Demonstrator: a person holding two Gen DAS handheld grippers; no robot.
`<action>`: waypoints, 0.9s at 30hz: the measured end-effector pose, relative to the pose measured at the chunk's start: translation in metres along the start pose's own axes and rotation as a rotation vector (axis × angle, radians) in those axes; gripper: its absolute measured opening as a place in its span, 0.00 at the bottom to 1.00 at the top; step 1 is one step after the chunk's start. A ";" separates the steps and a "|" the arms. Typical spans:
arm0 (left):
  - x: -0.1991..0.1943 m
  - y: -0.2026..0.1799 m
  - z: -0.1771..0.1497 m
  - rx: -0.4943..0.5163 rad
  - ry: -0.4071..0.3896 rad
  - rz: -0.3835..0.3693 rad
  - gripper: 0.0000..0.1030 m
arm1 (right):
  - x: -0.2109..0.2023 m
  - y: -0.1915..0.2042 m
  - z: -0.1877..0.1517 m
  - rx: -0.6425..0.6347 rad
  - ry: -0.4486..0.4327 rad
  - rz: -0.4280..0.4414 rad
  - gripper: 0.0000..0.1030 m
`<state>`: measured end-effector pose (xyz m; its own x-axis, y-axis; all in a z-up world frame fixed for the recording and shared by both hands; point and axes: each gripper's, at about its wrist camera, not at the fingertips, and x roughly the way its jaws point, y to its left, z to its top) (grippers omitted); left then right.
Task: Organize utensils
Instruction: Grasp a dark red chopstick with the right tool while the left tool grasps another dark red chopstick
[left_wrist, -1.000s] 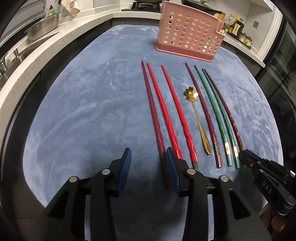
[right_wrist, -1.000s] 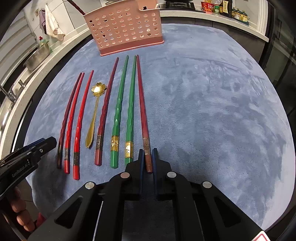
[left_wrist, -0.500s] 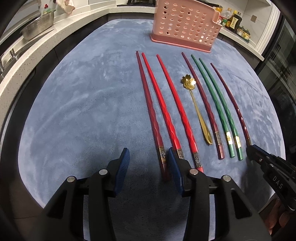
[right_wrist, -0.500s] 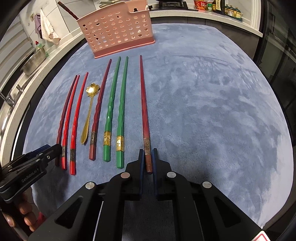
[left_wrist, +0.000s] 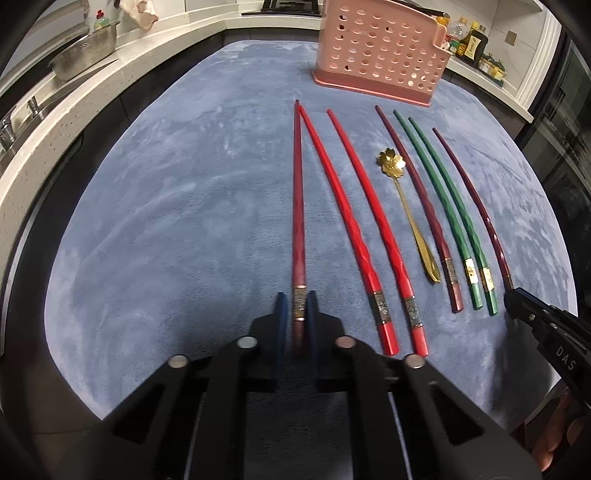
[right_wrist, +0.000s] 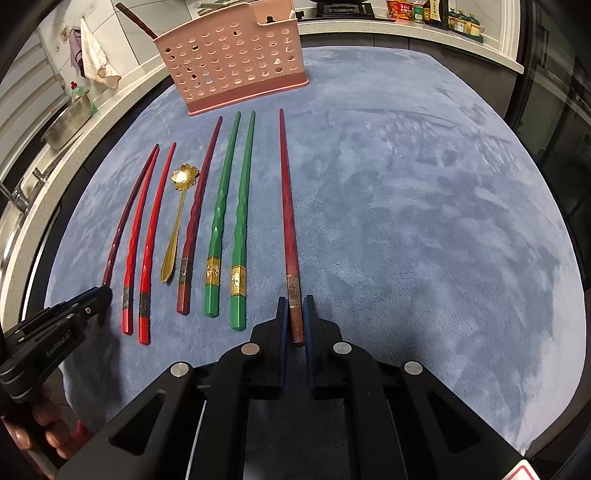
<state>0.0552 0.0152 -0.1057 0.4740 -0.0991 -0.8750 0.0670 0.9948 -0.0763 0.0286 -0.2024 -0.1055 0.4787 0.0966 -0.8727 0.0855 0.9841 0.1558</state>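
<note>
Several chopsticks and a gold flower spoon (left_wrist: 406, 210) lie side by side on a blue mat (left_wrist: 166, 221). My left gripper (left_wrist: 295, 306) is shut on the butt end of the leftmost dark red chopstick (left_wrist: 297, 206). My right gripper (right_wrist: 294, 310) is shut on the rightmost dark red chopstick (right_wrist: 286, 199), which lies apart from the two green chopsticks (right_wrist: 231, 206). Two bright red chopsticks (left_wrist: 354, 225) lie right of the left gripper. A pink perforated utensil holder (left_wrist: 380, 55) stands at the far end of the mat; it also shows in the right wrist view (right_wrist: 232, 59).
A light stone counter (left_wrist: 74, 96) with a steel colander (left_wrist: 83, 53) runs along the left. Bottles (left_wrist: 471, 44) stand on the counter at the back right. A dark red chopstick (right_wrist: 135, 20) stands in the holder.
My left gripper has shifted right and closed on the leftmost dark red chopstick. My right gripper has stayed shut and pulled its chopstick to the right, away from the green pair.
</note>
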 end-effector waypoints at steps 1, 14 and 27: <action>0.000 0.000 0.000 -0.001 0.000 -0.003 0.07 | 0.000 0.000 0.000 -0.001 0.000 -0.001 0.07; -0.019 0.008 0.006 -0.013 -0.038 0.008 0.07 | -0.021 -0.005 -0.001 0.011 -0.035 0.004 0.07; -0.082 0.016 0.044 -0.005 -0.157 -0.007 0.07 | -0.081 -0.008 0.031 0.029 -0.167 0.032 0.07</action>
<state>0.0555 0.0387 -0.0141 0.6047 -0.1082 -0.7891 0.0670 0.9941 -0.0850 0.0168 -0.2228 -0.0218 0.6198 0.0997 -0.7784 0.0920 0.9758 0.1982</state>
